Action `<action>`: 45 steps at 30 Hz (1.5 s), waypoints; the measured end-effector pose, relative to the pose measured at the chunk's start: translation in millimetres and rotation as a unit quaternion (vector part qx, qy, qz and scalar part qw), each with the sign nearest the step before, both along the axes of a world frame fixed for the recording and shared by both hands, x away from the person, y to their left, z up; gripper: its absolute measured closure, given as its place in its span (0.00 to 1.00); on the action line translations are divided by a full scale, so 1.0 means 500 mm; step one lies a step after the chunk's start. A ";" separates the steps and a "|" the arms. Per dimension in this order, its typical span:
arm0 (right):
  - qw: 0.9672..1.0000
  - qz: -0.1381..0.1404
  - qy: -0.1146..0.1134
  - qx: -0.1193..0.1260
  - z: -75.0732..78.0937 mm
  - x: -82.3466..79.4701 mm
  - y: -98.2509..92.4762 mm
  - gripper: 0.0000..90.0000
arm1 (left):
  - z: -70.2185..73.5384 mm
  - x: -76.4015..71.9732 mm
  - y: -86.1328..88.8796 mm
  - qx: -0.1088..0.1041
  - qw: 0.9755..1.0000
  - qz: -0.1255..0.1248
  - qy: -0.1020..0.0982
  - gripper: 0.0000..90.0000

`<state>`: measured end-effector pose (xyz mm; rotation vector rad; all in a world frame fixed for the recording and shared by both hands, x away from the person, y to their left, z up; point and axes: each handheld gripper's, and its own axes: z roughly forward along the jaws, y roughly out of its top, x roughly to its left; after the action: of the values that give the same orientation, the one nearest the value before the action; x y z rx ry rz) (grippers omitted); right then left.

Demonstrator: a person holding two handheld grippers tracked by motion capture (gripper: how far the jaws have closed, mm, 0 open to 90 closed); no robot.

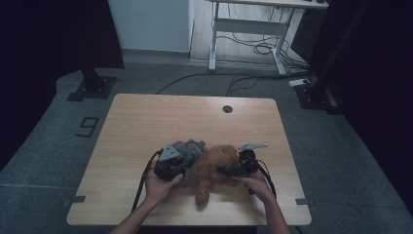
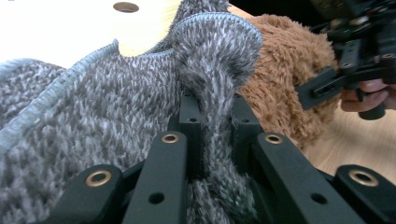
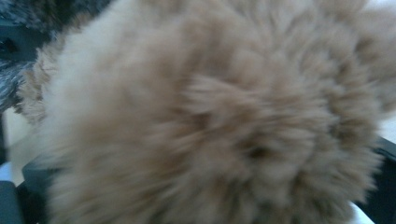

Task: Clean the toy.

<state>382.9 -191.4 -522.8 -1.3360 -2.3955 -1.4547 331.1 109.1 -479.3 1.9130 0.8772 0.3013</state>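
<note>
One plush toy point(image 1: 214, 168), seemingly one grey knit garment point(image 2: 107, 107).

Both forearms enter from the bottom edge of the high view. Left hand point(image 1: 158, 183) grips the left tool point(image 2: 212, 126), its jaws clamped tight on fabric. Right hand point(image 1: 254, 183) holds the right tool point(image 1: 233, 170), jaws spread wide and pointing left.

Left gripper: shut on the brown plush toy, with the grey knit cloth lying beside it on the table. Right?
Not quite. The left gripper is shut on a fold of the grey knit cloth, not on the brown plush toy, which lies just behind it. The left gripper view shows this.
</note>
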 end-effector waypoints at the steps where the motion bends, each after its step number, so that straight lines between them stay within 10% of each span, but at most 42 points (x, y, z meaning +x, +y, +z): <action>1: 1.000 0.005 -0.001 0.004 -0.005 0.000 0.000 0.00 | -0.001 -0.003 0.001 0.000 1.000 -0.001 -0.001 0.88; 17: 0.989 0.013 -0.142 -0.032 0.008 -0.030 0.027 0.49 | -0.004 0.012 0.010 -0.004 0.999 0.025 -0.021 0.88; 26: 0.967 -0.036 -0.245 -0.067 0.008 -0.031 0.053 0.50 | 0.037 0.053 0.010 -0.010 0.999 0.038 -0.010 0.88; 36: 0.959 -0.021 -0.271 -0.084 -0.008 -0.058 0.042 0.48 | 0.097 0.051 -0.135 0.014 0.999 -0.033 -0.015 0.87; 40: 0.952 -0.020 -0.293 -0.091 -0.018 -0.070 0.043 0.48 | 0.083 0.065 -0.204 0.021 0.998 -0.051 0.004 0.87; 45: 0.953 -0.021 -0.285 -0.104 -0.026 -0.074 0.040 0.48 | 0.051 0.070 -0.240 0.053 0.997 -0.056 0.000 0.87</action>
<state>345.8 -171.4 -536.1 -1.1154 -2.9552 -1.8503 365.9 -10.9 -454.0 2.0529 0.7643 0.2849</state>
